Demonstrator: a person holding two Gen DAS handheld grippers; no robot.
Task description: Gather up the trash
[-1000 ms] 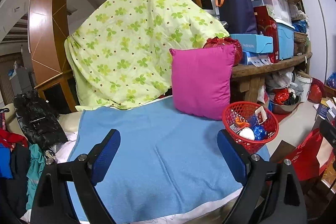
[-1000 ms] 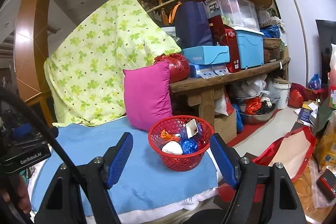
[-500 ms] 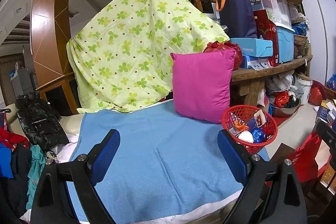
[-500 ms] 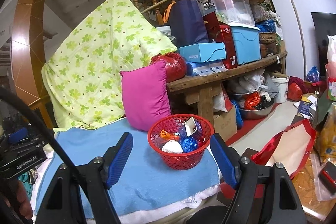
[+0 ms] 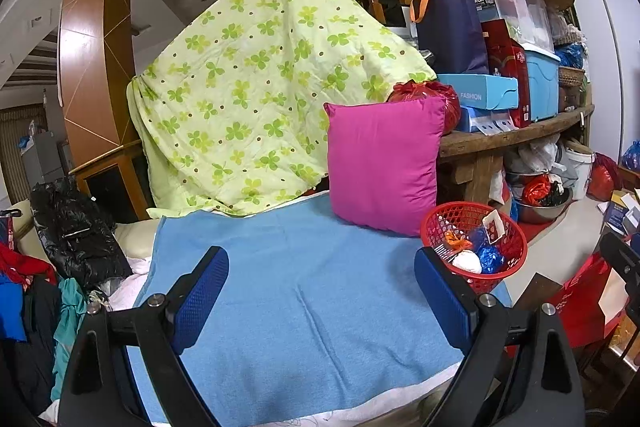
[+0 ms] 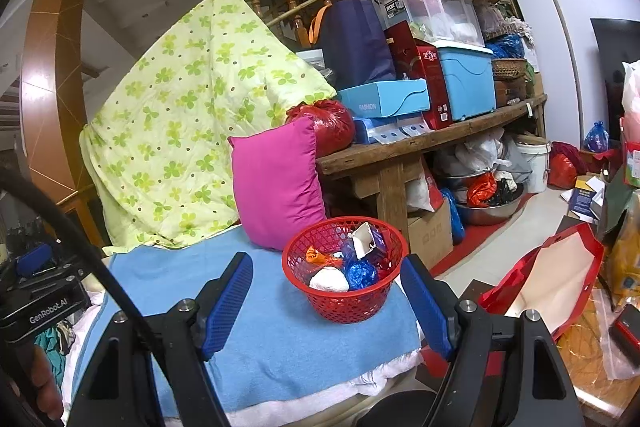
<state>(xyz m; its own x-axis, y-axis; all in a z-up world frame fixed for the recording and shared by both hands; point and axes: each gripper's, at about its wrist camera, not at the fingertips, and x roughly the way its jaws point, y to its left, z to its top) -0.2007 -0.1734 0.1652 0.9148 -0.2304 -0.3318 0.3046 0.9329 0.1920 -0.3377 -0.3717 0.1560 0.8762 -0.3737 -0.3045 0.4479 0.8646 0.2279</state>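
Basket (image 6: 345, 301): red mesh, held trash, stood on blue towel (image 6: 280, 343).
Right gripper (image 6: 326, 303): jaws wide, empty.
Left gripper (image 5: 322, 301): jaws wide, empty.

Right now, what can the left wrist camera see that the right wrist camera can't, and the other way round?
Only the left wrist view shows the shiny black puffy jacket and the red and blue clothes heaped at the left edge.

Only the right wrist view shows the open red paper bag with a white inside on the floor, and the other black gripper labelled GenRobot.AI.

Both show the round red plastic mesh basket holding crumpled wrappers, the light blue towel under it, the bright pink square cushion and the green clover-print quilt.
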